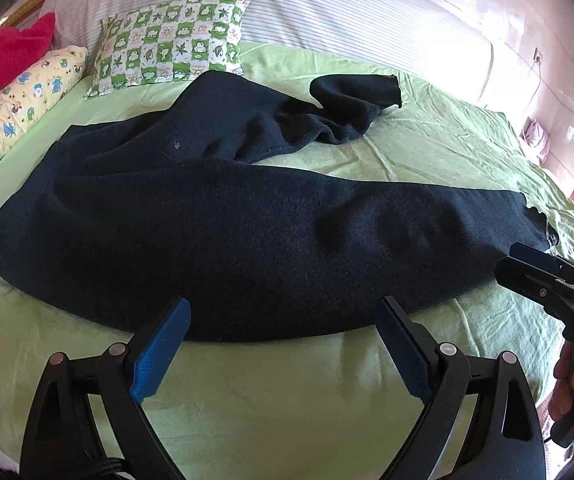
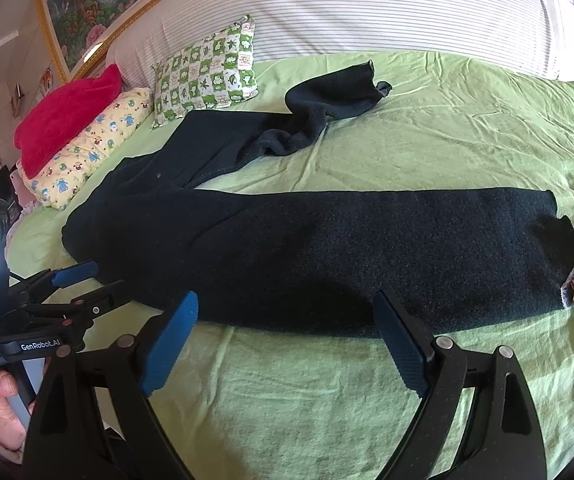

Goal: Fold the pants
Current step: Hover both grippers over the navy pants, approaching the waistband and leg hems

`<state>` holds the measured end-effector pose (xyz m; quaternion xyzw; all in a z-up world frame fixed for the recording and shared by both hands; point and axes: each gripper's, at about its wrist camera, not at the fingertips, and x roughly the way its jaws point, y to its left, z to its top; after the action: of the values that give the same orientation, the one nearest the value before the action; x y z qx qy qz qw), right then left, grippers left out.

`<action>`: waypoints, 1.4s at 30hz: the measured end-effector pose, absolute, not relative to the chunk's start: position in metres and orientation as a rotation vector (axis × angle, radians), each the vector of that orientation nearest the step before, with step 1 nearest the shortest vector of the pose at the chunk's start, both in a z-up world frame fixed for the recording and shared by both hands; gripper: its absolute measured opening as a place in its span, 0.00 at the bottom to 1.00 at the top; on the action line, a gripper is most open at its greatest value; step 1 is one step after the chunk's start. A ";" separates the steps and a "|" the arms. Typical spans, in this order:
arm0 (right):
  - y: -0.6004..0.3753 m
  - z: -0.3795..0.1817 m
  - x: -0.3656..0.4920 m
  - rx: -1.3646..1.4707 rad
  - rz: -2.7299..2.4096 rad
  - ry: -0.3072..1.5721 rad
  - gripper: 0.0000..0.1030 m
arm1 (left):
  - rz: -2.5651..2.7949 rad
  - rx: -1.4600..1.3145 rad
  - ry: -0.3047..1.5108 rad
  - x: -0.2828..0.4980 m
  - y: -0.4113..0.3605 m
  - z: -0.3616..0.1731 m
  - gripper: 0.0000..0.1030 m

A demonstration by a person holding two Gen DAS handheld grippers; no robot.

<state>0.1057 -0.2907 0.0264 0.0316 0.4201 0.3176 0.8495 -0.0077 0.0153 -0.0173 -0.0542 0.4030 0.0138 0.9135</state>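
Your left gripper (image 1: 283,320) and right gripper (image 2: 287,316) both gape wide, empty, pants (image 1: 227,208) at 12 o'clock on green sheet (image 1: 287,392).

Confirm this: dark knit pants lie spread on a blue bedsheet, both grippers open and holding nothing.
Wrong on one point: the bedsheet is light green, as the right wrist view shows. The dark knit pants do lie spread on it, with the left gripper and right gripper open and empty.
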 end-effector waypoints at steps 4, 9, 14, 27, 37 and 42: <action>-0.290 0.027 0.105 0.066 0.668 0.882 0.87 | 0.031 -0.111 0.831 -0.008 0.015 -0.017 0.91; -0.290 0.028 0.105 0.066 0.670 0.877 0.87 | 0.026 -0.116 0.836 -0.007 0.015 -0.018 0.91; -0.290 0.029 0.104 0.066 0.669 0.879 0.87 | 0.026 -0.113 0.835 -0.006 0.014 -0.018 0.91; -0.290 0.030 0.103 0.069 0.671 0.877 0.87 | 0.019 -0.107 0.832 -0.008 0.012 -0.018 0.91; -0.290 0.031 0.102 0.076 0.670 0.875 0.87 | 0.009 -0.112 0.844 -0.006 0.012 -0.021 0.91; -0.292 0.032 0.103 0.082 0.667 0.877 0.87 | 0.000 -0.112 0.856 -0.003 0.011 -0.023 0.91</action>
<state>0.1032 -0.2920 0.0322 0.0390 0.4166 0.3166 0.8513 -0.0035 0.0110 -0.0233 -0.0540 0.4150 0.0001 0.9082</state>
